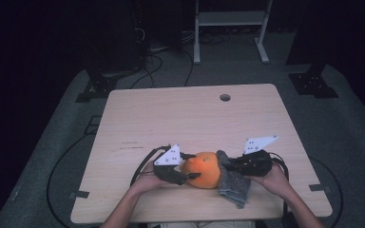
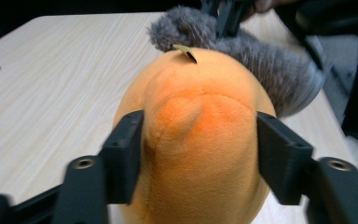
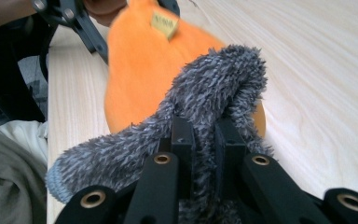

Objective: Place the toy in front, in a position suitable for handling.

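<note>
An orange plush ball [image 1: 204,168] with a small tag on it lies on the wooden table [image 1: 171,114] near the front edge. My left gripper [image 1: 192,172] grips it from the left, and in the left gripper view its jaws press into both flanks of the orange plush ball [image 2: 198,140]. A grey fuzzy cloth [image 1: 235,185] drapes against the ball's right side and down onto the table. My right gripper [image 1: 228,165] is shut on a fold of the grey fuzzy cloth [image 3: 214,88], with the ball [image 3: 140,70] just behind that fold.
A round cable hole [image 1: 225,97] sits near the table's far edge. Behind the table stand a white frame [image 1: 230,19] and black stands with cables on the grey floor. The person's forearms come in at the table's front edge.
</note>
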A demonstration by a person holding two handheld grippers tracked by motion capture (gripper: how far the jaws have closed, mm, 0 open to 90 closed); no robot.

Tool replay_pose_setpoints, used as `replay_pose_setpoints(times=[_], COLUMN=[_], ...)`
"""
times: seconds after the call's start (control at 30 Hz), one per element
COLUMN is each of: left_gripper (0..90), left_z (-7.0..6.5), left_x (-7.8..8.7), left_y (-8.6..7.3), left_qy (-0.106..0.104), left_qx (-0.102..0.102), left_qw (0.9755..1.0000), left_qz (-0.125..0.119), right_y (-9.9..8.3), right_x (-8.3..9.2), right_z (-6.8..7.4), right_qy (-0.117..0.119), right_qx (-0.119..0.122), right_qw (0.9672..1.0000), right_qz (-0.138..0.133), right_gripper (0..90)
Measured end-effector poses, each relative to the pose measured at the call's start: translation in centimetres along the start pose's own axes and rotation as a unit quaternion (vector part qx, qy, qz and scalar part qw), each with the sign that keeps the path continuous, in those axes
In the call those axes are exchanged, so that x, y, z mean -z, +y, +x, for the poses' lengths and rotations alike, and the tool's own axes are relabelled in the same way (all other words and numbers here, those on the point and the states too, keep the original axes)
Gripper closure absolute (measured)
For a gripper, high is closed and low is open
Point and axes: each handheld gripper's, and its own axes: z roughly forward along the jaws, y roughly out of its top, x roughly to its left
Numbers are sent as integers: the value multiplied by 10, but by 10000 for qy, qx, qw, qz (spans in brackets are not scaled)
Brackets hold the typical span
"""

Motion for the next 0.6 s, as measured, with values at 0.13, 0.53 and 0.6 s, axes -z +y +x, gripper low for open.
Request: replay_pose_setpoints(times=[0.13, 0.53, 0.6], left_gripper=[303, 445, 447], left_z=[2, 4, 6], left_x=[0, 8, 9], left_y=[5, -8, -10], left_qy=[47, -44, -76], left_qx=[167, -80, -59], left_qw=[9998, 10000, 10000], left_qz=[-38, -25, -26], right_y=[3, -13, -8], right_x=[0, 1, 3], right_z=[3, -8, -8], right_qy=[-67, -64, 8], right_qx=[82, -146, -122], right_qw=[9999, 9997, 9999], right_qz=[-30, 157, -29], right_gripper=[805, 804, 804])
